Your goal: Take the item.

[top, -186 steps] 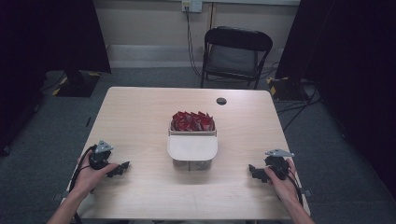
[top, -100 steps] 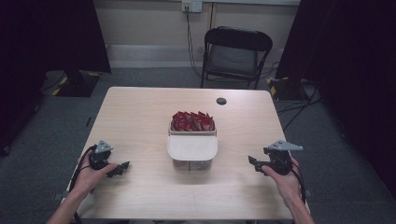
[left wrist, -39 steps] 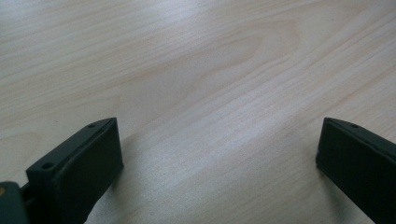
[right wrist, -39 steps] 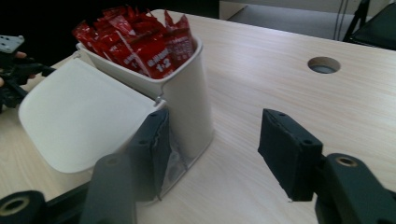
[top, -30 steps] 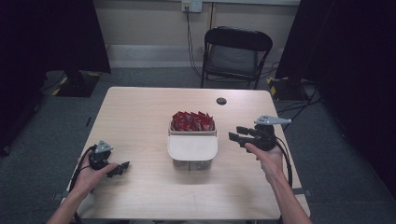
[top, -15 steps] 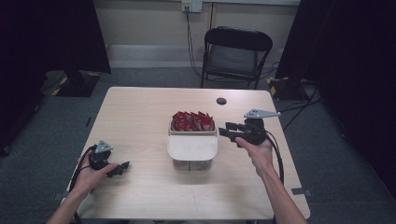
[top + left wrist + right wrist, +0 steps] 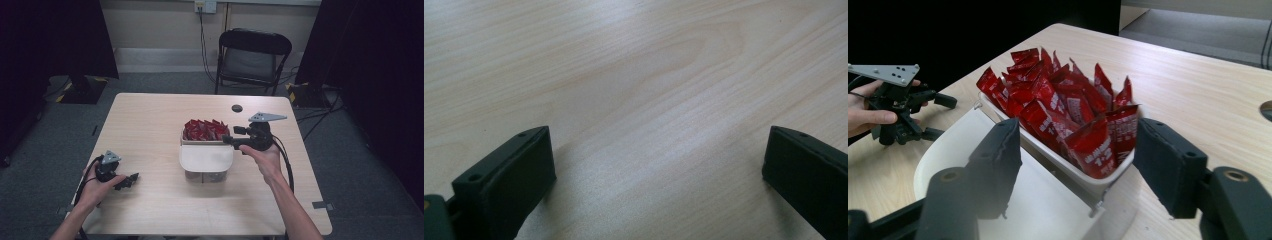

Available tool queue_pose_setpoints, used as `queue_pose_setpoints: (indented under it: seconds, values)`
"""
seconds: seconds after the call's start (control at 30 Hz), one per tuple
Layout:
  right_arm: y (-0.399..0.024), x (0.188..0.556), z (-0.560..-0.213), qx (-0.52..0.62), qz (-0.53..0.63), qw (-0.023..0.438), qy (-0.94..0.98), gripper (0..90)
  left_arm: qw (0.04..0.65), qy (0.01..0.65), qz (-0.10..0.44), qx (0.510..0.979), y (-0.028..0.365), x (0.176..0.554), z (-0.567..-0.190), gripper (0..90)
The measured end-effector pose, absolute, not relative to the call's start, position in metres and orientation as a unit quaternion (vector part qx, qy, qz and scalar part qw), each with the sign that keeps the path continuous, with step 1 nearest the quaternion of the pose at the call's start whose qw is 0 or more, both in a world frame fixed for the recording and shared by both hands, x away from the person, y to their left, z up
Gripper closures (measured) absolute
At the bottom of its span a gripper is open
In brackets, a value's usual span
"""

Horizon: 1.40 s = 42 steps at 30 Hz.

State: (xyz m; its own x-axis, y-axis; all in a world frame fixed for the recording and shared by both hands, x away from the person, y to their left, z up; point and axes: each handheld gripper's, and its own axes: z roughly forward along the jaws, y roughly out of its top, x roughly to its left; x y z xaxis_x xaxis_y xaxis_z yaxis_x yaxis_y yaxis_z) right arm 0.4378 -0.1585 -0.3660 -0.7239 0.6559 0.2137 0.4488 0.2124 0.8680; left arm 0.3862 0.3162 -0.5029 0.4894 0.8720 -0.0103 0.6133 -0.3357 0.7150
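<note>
My right hand-held gripper (image 7: 231, 135) hovers level, jaws just widened (nothing gripped), beside one tray (image 7: 206, 143) of red packets (image 7: 204, 128) mid-bench.

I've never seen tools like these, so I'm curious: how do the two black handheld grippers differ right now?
The right gripper is held up at the white container of red sachets, while the left gripper sits low on the light wooden table, far from it. The right gripper's jaws, which have just been opening, frame the sachets; the left gripper's jaws frame bare wood. Both stand open, holding nothing.
</note>
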Motion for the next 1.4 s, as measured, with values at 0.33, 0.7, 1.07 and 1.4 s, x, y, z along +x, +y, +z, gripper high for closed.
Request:
queue_pose_setpoints:
  seconds: [0.33, 0.7, 1.07, 1.4]
  values:
    - [-0.151, 0.442, -0.376, 0.339, 0.517, 0.096, 0.780, 47.2, 0.338, 0.468, 0.195, 0.793, 0.316, 0.385, -0.503, 0.3]
    - [-0.147, 0.448, -0.381, 0.348, 0.509, 0.109, 0.779, 61.5, 0.338, 0.468, 0.194, 0.793, 0.316, 0.385, -0.503, 0.3]
    - [-0.150, 0.448, -0.381, 0.347, 0.507, 0.112, 0.781, 73.2, 0.338, 0.468, 0.194, 0.793, 0.316, 0.385, -0.503, 0.3]
    - [-0.155, 0.448, -0.382, 0.349, 0.513, 0.111, 0.776, 86.8, 0.338, 0.468, 0.194, 0.793, 0.316, 0.385, -0.503, 0.3]
